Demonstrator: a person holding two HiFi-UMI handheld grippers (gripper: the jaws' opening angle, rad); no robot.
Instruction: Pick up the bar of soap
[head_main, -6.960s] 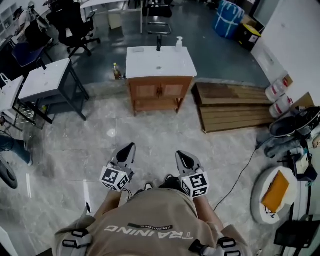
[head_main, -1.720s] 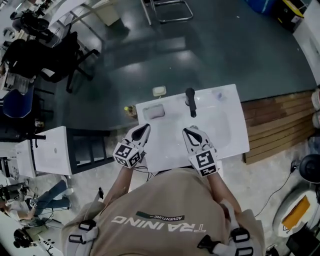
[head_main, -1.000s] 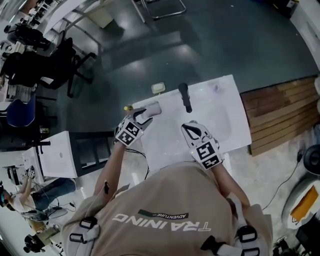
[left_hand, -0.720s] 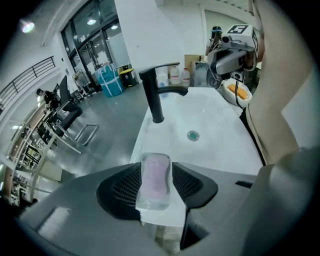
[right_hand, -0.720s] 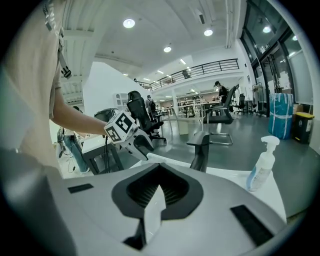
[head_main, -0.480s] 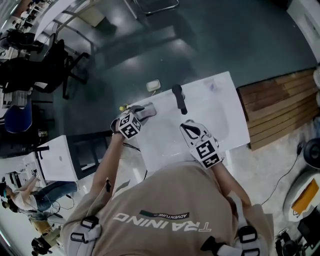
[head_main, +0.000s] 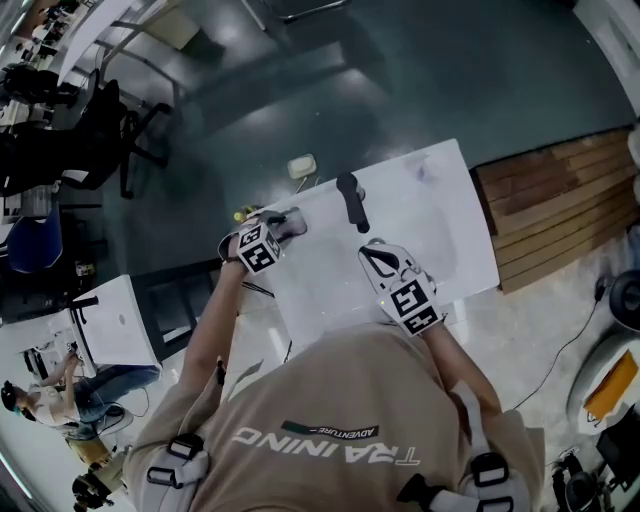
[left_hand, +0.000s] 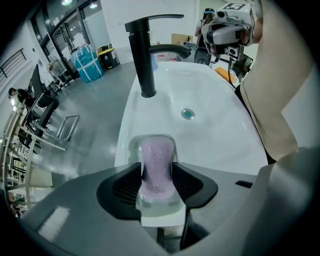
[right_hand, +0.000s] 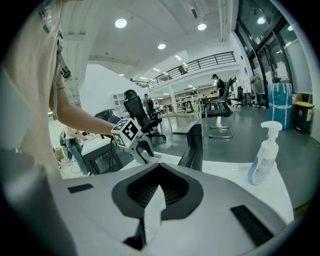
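Bar of soap (left_hand: 157, 165): pale lilac, lying lengthwise in a clear soap dish (left_hand: 159, 212). The dish sits on the rim of the white sink (left_hand: 215, 135), at the far-left corner of its surface, left of the black faucet (left_hand: 142, 55) as the head view has it. Raised lettering runs along the bar's top; I can't read it.

My left gripper (head_main: 283, 224) has its jaws clamped on the bar's two long sides, the dark ribbed pads touching it. The bar is not yet lifted and lies in the dish. In the head view, dish and soap are mostly hidden under this gripper.

The drain (left_hand: 187, 114) sits in the basin beyond the dish.

My right gripper (head_main: 375, 256) hangs over the near half of the surface, well apart from the soap. Its jaws are drawn together with only a thin sliver between them, and they hold nothing. Its view shows a pump bottle (right_hand: 263, 155) standing upright on the surface, right of the faucet. The bottle's label is pale blue, with print too small to read.

Writing: the beige shirt (head_main: 330, 400) reads "TRAINING" in large letters, with "ADVENTURE" on a small dark strip above it. Both are upside down in the head view. The marker cubes (head_main: 411, 301) carry black-and-white square patterns and no text.

Wooden planks (head_main: 550, 200) lie on the floor to the right of the sink.
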